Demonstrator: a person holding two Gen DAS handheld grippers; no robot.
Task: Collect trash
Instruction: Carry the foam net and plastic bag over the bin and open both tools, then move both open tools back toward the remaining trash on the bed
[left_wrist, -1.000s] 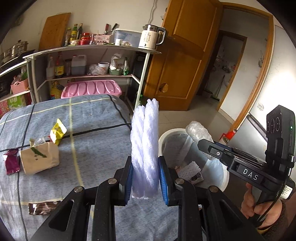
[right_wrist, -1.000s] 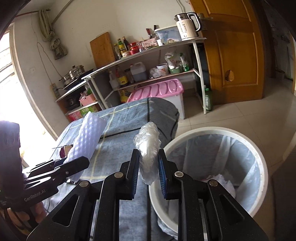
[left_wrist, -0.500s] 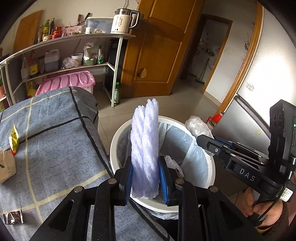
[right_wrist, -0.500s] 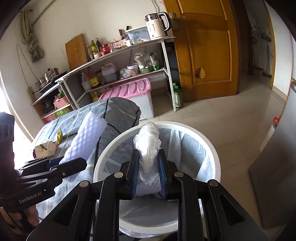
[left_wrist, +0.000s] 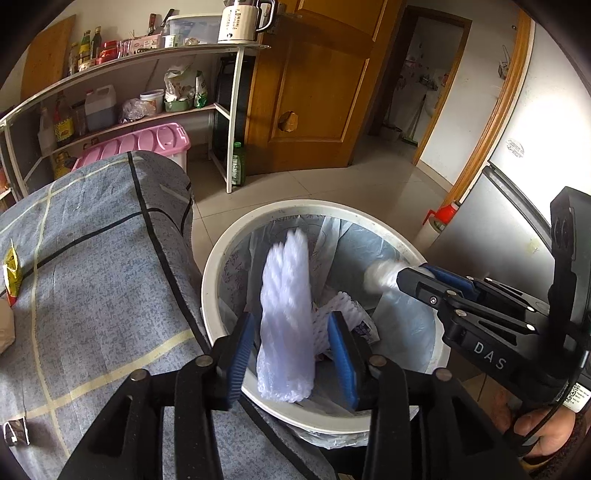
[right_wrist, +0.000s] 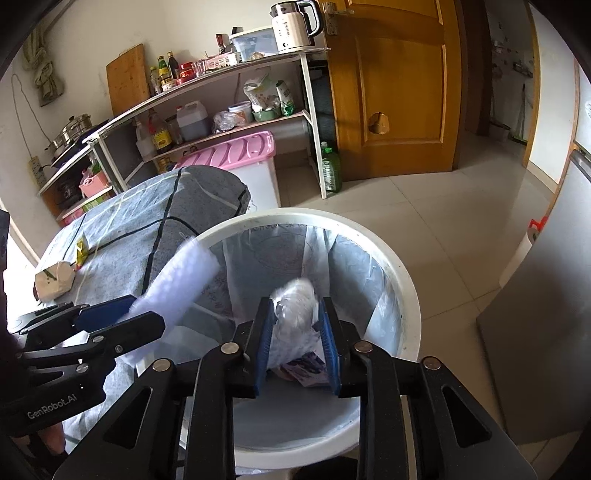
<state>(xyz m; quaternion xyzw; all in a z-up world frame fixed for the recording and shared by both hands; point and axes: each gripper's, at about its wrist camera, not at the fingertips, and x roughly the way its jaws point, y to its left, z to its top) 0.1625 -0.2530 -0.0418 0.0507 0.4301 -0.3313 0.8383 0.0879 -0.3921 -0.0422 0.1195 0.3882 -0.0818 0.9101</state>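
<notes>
- The left gripper (left_wrist: 291, 354) had just been opening, pads clear of the foam net sleeve (left_wrist: 286, 317) between them
- The right gripper (right_wrist: 297, 341) likewise parted around crumpled plastic wrap (right_wrist: 297, 306)
- Both pieces hung over the white bin (left_wrist: 218, 258); light, soft, springy, probably best pinched mid-length

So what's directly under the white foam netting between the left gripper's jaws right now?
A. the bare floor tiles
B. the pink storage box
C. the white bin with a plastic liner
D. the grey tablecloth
C: in the left wrist view the foam netting hangs over the open mouth of the white bin.
</notes>
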